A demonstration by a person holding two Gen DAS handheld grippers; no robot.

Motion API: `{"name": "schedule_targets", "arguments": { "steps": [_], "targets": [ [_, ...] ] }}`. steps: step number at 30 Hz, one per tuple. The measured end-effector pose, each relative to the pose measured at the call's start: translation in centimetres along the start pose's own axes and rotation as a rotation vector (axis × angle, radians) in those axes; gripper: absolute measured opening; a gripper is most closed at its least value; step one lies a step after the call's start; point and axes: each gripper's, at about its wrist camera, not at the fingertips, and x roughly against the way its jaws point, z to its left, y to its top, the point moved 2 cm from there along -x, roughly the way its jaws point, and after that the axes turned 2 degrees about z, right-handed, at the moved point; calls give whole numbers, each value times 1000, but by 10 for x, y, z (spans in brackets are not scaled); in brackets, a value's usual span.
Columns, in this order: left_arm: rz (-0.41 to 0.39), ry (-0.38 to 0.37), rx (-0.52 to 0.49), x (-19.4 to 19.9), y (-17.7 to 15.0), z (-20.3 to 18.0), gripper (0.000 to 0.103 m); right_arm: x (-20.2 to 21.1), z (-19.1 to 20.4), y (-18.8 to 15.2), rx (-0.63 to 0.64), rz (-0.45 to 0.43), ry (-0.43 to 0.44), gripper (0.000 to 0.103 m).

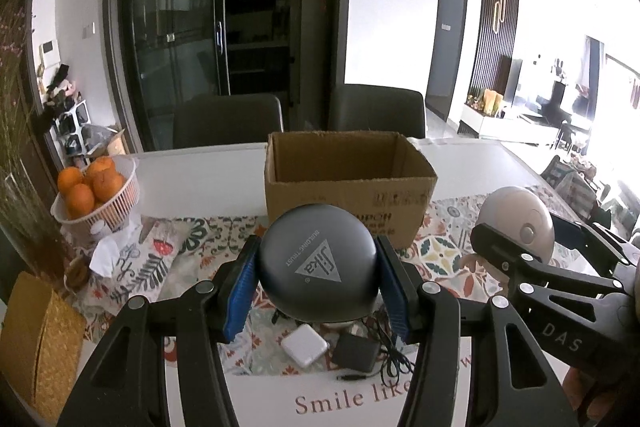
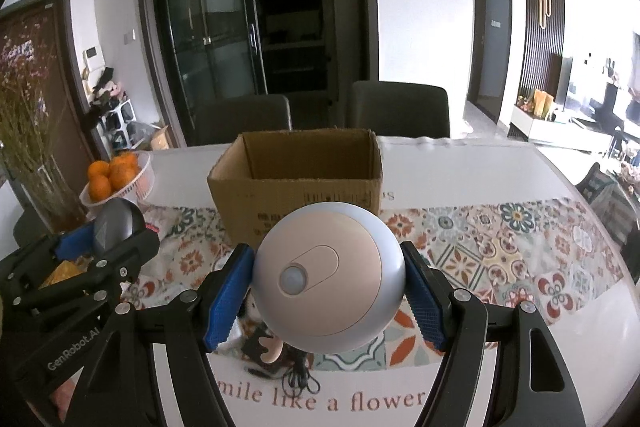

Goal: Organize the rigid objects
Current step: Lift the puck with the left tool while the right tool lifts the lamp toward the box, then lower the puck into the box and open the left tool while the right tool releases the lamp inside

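Note:
My left gripper (image 1: 318, 287) is shut on a dark grey round case (image 1: 318, 259) with a triangle logo, held above the table. My right gripper (image 2: 328, 291) is shut on a silver and pink round device (image 2: 328, 279) with a small lens on its face. Each held object also shows in the other view: the pink device (image 1: 518, 223) at the right, the grey case (image 2: 114, 223) at the left. An open cardboard box (image 1: 348, 183) (image 2: 296, 175) stands just beyond both. Below lie a white charger (image 1: 305, 343) and a black adapter (image 1: 356, 351) with its cable.
A white basket of oranges (image 1: 96, 187) (image 2: 116, 175) sits at the left, with a crumpled tissue (image 1: 104, 253) and a woven yellow box (image 1: 38, 343) nearer. A patterned runner (image 2: 500, 247) covers the white table. Two dark chairs (image 1: 376, 109) stand behind the box.

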Motion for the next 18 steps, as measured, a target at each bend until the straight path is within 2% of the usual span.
{"name": "schedule_targets", "arguments": {
  "steps": [18],
  "targets": [
    [-56, 17, -15, -28, 56, 6, 55, -37, -8, 52, -35, -20, 16, 73]
  ]
}}
